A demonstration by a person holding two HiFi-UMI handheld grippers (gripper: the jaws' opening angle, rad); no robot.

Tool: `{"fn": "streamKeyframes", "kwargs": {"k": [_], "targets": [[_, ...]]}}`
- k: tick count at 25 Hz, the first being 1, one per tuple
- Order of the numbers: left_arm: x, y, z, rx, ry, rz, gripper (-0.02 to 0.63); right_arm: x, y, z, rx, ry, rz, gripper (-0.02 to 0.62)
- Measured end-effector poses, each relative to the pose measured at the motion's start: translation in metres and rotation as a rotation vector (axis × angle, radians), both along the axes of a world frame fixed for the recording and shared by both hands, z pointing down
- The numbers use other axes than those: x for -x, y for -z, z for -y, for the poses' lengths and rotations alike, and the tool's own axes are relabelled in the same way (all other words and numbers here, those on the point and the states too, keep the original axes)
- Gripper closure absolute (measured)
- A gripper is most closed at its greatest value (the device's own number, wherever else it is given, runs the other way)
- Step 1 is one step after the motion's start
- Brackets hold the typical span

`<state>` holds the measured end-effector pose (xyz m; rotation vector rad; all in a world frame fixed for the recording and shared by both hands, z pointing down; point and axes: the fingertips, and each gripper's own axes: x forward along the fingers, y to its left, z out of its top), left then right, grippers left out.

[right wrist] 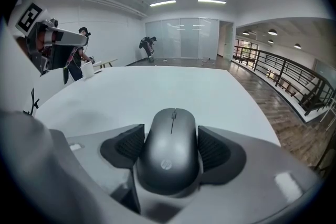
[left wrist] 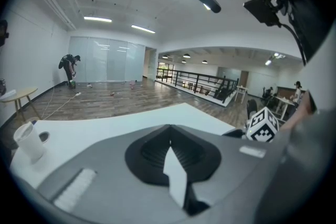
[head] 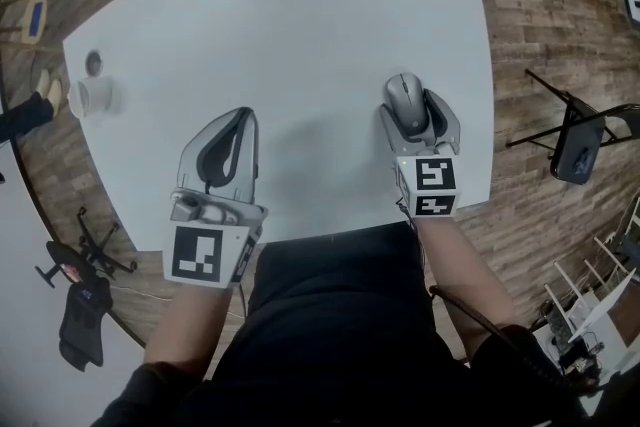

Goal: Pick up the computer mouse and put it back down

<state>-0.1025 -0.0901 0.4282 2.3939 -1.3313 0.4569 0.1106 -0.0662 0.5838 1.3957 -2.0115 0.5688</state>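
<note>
Ok, mouse [right wrist: 169,157] is clamped by its flanks in the right gripper [head: 418,115], near the table's [head: 300,5] right edge. Light, rigid, slick shell, so a mid-body side grip looks right. Left gripper [left wrist: 169,155] is closed and empty

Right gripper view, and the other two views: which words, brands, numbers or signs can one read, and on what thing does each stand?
"hp": round logo on the mouse.
Marker cubes: black and white squares only, no letters.
Nothing else is readable.
</note>
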Motion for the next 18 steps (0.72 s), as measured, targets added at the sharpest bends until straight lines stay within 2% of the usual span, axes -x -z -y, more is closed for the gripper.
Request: {"fn": "streamKeyframes", "kwargs": {"k": [5,12,18], "targets": [[0.004,0.000,-0.005,-0.039,-0.031,0.030,0.606,-0.001,-0.003,0.000,0.010,0.012,0.005,0.285],[0.012,0.010,-0.010,-0.050,-0.002,0.030,0.606,-0.001,-0.004,-0.001,0.029,-0.015,0.013,0.293],[0.020,0.006,-0.018,-0.067,-0.021,0.054,0.606,-0.007,0.000,0.000,0.013,-0.039,0.015,0.293]]}}
